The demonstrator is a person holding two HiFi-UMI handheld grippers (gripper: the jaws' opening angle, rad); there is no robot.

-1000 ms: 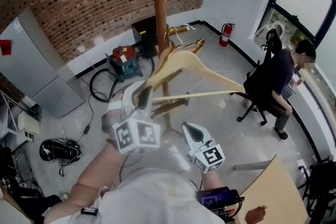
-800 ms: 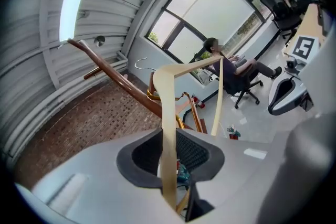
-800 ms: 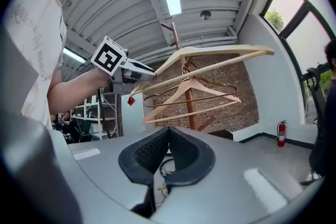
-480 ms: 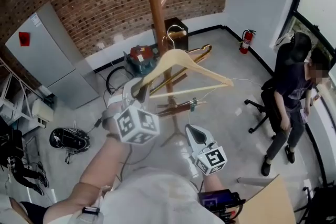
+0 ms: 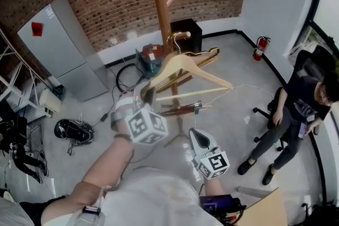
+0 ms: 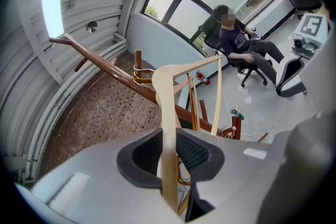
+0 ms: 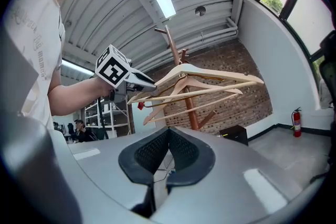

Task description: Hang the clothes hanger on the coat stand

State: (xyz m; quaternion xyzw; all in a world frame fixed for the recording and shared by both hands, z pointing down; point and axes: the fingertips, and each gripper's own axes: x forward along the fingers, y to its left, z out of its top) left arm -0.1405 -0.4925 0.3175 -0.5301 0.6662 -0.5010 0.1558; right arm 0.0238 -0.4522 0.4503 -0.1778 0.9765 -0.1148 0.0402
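A light wooden hanger [image 5: 186, 67] is held by one arm end in my left gripper [image 5: 146, 96], whose pads press on the wood [image 6: 168, 113]. Its metal hook [image 5: 176, 38] sits by the tip of a short peg on the brown coat stand [image 5: 159, 2]; whether it rests on the peg I cannot tell. A second, darker hanger [image 5: 205, 55] hangs on the stand behind it. My right gripper [image 5: 197, 138] is lower and nearer to me, shut and empty [image 7: 167, 152]. From there the hanger [image 7: 210, 75] and left gripper [image 7: 135, 79] show in front of the stand [image 7: 184, 81].
A person sits on an office chair [image 5: 304, 108] at the right. A fire extinguisher [image 5: 259, 47], a black box [image 5: 186, 34], a red vacuum [image 5: 151, 55] and a grey cabinet [image 5: 63, 45] line the brick wall. A dark bag [image 5: 74, 130] lies on the floor, left.
My left gripper has sunk a little and tipped with the hanger, whose far end has swung nearer. The right gripper has shifted slightly sideways. The grip on the hanger is unchanged.
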